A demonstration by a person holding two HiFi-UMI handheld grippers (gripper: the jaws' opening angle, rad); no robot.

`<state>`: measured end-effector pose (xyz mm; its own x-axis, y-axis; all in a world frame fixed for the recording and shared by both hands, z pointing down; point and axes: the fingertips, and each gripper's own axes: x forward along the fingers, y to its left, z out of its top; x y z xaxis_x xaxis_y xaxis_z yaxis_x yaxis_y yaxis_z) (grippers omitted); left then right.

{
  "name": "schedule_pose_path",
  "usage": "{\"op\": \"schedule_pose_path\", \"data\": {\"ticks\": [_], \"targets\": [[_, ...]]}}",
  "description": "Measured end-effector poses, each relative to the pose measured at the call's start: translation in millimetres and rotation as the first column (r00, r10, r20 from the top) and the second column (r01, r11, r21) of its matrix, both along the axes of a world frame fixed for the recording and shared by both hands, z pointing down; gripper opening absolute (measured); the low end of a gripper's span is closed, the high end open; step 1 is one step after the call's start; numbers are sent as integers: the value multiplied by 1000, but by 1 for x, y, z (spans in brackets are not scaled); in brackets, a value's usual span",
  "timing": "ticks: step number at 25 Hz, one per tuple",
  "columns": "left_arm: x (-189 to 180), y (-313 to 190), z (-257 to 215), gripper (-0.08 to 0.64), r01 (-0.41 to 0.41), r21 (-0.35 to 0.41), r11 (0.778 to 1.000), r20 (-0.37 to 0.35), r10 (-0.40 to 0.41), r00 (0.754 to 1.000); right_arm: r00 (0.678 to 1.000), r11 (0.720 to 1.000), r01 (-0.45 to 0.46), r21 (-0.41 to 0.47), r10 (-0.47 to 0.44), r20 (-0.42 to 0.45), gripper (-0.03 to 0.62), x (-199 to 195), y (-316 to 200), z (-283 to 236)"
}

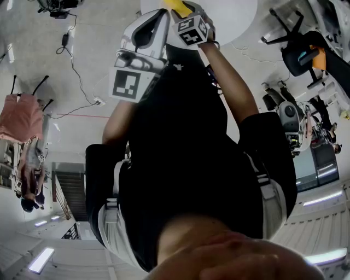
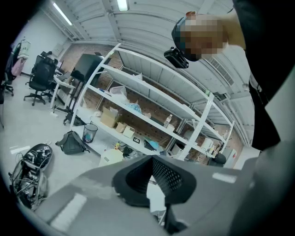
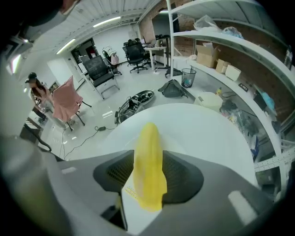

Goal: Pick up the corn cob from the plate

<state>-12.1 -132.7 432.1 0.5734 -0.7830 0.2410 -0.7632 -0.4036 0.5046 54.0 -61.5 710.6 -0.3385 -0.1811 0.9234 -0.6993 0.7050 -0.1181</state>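
Observation:
The yellow corn cob (image 3: 148,170) stands lengthwise between the jaws of my right gripper (image 3: 150,159), over a round white table (image 3: 203,133). The cob is blurred while the jaws are sharp. The black pads (image 3: 184,177) flank it without visibly pressing, so the gripper is open. No plate shows in any view. In the head view the cob's tip (image 1: 176,6) pokes out above the right gripper's marker cube (image 1: 191,30). My left gripper (image 2: 152,159) is held out level at the room, away from the table, its jaws shut on nothing.
White metal shelving (image 2: 152,94) with boxes runs along a brick wall. On the floor are a bin (image 3: 186,77), a dark backpack (image 3: 171,88) and cables (image 3: 87,136). Office chairs (image 3: 99,69) and a chair with pink cloth over it (image 3: 64,101) stand beyond the table.

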Motion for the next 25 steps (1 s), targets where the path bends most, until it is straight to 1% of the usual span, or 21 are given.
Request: {"op": "schedule_pose_path", "data": {"ticks": [13, 20, 25], "targets": [[-4, -6, 5, 2, 17, -7, 1000, 3, -17, 1000, 999, 998, 54, -46, -53, 9, 250, -1, 3, 24], [-14, -13, 8, 2, 51, -8, 999, 15, -50, 999, 997, 995, 81, -51, -80, 10, 253, -2, 8, 29], [-25, -19, 9, 2, 75, 8, 997, 13, -75, 997, 996, 994, 94, -61, -94, 8, 255, -3, 11, 37]]}}
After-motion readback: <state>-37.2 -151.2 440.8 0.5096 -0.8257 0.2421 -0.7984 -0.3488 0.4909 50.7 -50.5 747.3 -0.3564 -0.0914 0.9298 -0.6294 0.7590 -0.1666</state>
